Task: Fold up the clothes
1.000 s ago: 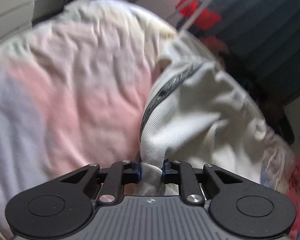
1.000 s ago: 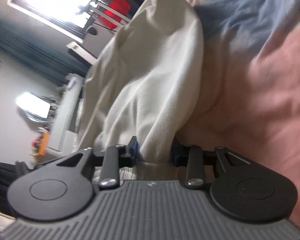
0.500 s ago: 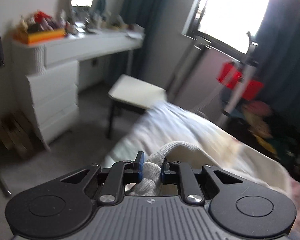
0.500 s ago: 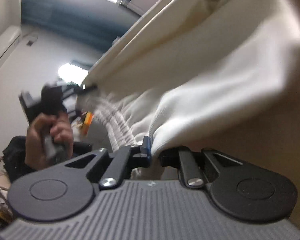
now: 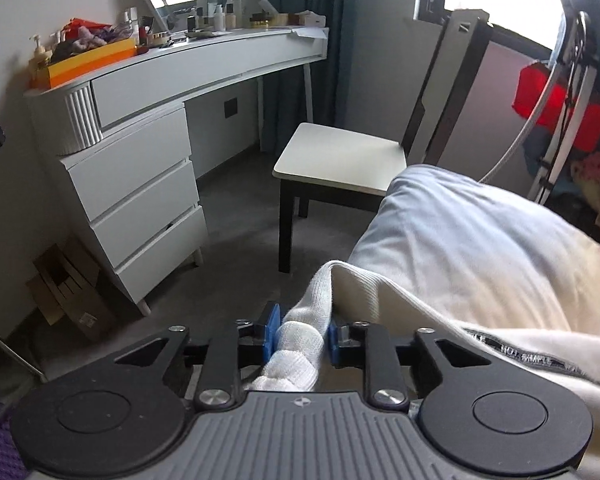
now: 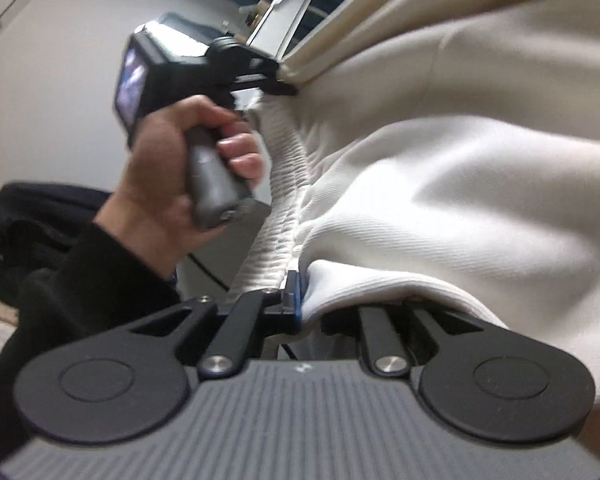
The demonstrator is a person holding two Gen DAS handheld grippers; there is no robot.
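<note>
Left wrist view
- Garment: a cream-white ribbed knit garment with a black lettered tape; its thick ribbed hem is bunched between my left gripper and the rest drapes right onto the bed.
- My left gripper: its jaws are opening; the blue pads sit at either side of the hem roll, and I cannot tell whether they press on it.
- Handling: I judge it soft, light and floppy; it will sag wherever I do not support it. The ribbed hem is the firmest place to hold.
- Edges and room: the pale blue-and-cream quilted bed ends just right of my gripper. Beyond it lie open grey floor, a white-seated dark-legged chair farther off, and a white drawer bench at far left.

Right wrist view
- My right gripper: narrow, the jaws easing open, a folded edge of the cloth between them.
- Garment: the hem band runs from here up to the left gripper, held in the person's hand, black-sleeved.
- Room: cloth fills the right; I judge lowering it flat onto the bed needs both corners kept taut.
</note>
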